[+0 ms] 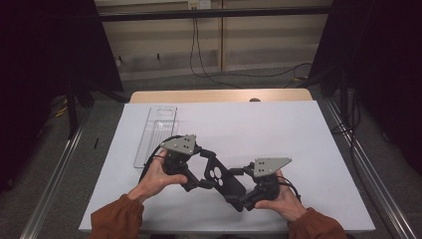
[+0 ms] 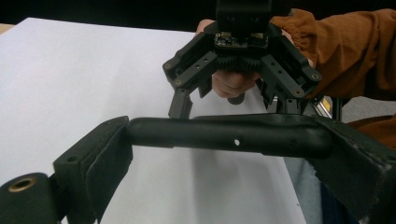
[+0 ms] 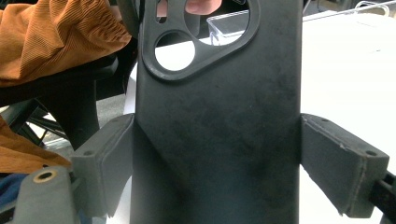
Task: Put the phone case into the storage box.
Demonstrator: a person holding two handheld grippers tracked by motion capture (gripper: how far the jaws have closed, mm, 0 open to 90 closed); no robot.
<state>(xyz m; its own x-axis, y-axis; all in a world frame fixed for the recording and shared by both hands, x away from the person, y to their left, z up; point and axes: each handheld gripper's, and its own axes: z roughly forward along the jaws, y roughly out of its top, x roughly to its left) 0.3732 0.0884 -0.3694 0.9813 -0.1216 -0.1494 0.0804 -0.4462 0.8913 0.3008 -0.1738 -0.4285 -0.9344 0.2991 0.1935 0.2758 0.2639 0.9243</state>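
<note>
I see both tongs pinching 1 black phone case (image 1: 222, 178), held above the worktop (image 1: 278, 129) near its near edge. My left tongs (image 1: 199, 172) clamp its long edges at the camera-cutout end; my right tongs (image 1: 238, 191) press both pads against its sides at the other end. A clear plastic tray (image 1: 158, 130) lies toward the left edge.

No text, label, brand, number or sign could be read on anything. The black phone case (image 1: 222, 178) clamped between the jaws carried no legible marking, and neither did the clear plastic tray (image 1: 156, 133) lying beyond the left gripper (image 1: 195, 169).
</note>
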